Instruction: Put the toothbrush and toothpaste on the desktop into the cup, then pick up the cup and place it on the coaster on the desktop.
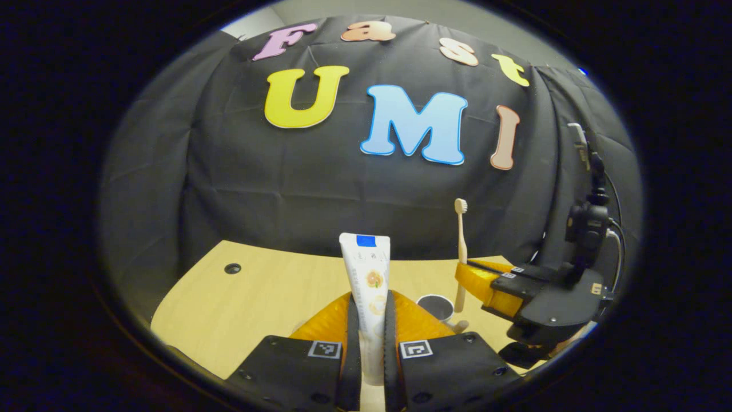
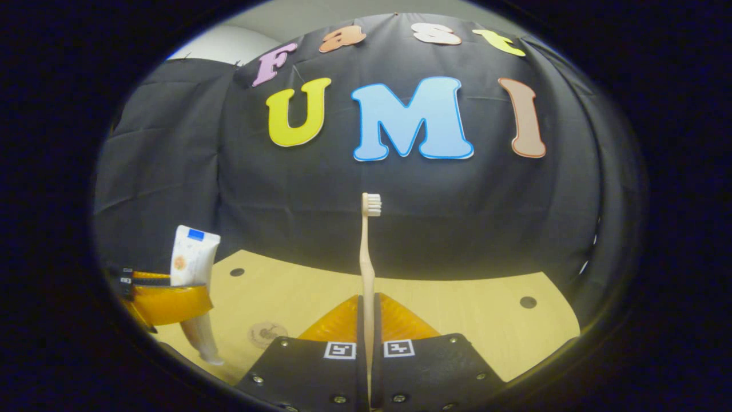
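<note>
Orange-fingered and black-bodied, the left gripper [image 1: 370, 337] sits at the near edge of the left gripper view, both fingers pressed against the toothpaste [image 1: 367, 280], a white tube that stands upright between them with its flat crimped end and blue patch on top. Pale wooden desktop [image 1: 251, 297] lies beyond it, with a dark round hole at far left. Right of the tube, on the desktop, the cup [image 1: 436, 306] shows its dark rim. Just right of that, the right gripper [image 1: 470, 273] pinches the toothbrush [image 1: 461, 240] upright, bristles at the top, above the cup.

In the right gripper view, the left gripper [image 2: 171, 292] hangs at far left with the toothpaste [image 2: 191, 266] clamped in it. A round coaster [image 2: 267, 333] lies on the desktop [image 2: 486, 320] a little to the right. At centre, the right gripper [image 2: 369, 343] squeezes the toothbrush [image 2: 367, 257] by the lower handle.
</note>
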The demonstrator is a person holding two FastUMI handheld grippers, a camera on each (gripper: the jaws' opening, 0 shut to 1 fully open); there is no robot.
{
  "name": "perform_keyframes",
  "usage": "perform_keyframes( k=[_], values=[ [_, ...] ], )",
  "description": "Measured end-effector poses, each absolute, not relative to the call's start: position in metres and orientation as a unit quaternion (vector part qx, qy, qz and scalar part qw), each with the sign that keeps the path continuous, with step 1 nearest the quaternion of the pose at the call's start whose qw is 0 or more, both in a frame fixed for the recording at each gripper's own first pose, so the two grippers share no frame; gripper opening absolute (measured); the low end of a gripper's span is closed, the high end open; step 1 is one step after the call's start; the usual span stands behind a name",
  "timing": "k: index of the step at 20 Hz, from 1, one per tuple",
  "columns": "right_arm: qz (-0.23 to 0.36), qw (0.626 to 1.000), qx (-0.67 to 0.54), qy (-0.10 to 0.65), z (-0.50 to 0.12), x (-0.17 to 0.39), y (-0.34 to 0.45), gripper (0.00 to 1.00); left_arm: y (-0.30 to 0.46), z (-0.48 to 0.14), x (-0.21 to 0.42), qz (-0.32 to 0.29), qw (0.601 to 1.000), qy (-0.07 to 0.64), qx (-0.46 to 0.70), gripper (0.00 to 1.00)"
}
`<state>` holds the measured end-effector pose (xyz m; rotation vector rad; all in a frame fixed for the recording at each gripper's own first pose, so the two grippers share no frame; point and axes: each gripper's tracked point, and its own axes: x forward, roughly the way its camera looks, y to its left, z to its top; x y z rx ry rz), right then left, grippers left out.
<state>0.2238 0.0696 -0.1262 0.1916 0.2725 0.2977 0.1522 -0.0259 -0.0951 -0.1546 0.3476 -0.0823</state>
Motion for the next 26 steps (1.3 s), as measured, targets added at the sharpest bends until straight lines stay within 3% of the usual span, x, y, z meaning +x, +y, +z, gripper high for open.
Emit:
perform_keyframes(
  k=[5,13,16,20,24,26],
  values=[
    [0.141,0.98,0.079,0.118,-0.145,0.251,0.076,0.04,-0.011,-0.097,0.144,-0.015,0.98,0.179,-0.086,0.23],
    [0.146,0.972,0.086,0.162,-0.184,0.261,0.083,0.06,-0.006,-0.095,0.142,0.003,0.979,0.187,-0.086,0.23],
    [0.153,0.97,0.084,0.172,-0.187,0.255,0.084,0.12,-0.005,-0.095,0.142,-0.001,0.979,0.188,-0.081,0.23],
    [0.156,0.966,0.085,0.187,-0.191,0.247,0.081,0.32,-0.008,-0.097,0.143,-0.009,0.978,0.19,-0.081,0.23],
    [0.154,0.967,0.085,0.184,-0.186,0.239,0.072,0.31,-0.02,-0.099,0.153,-0.02,0.978,0.188,-0.082,0.23],
    [0.152,0.968,0.086,0.179,-0.179,0.24,0.069,0.93,-0.027,-0.1,0.156,-0.027,0.979,0.187,-0.083,0.23]
  ],
)
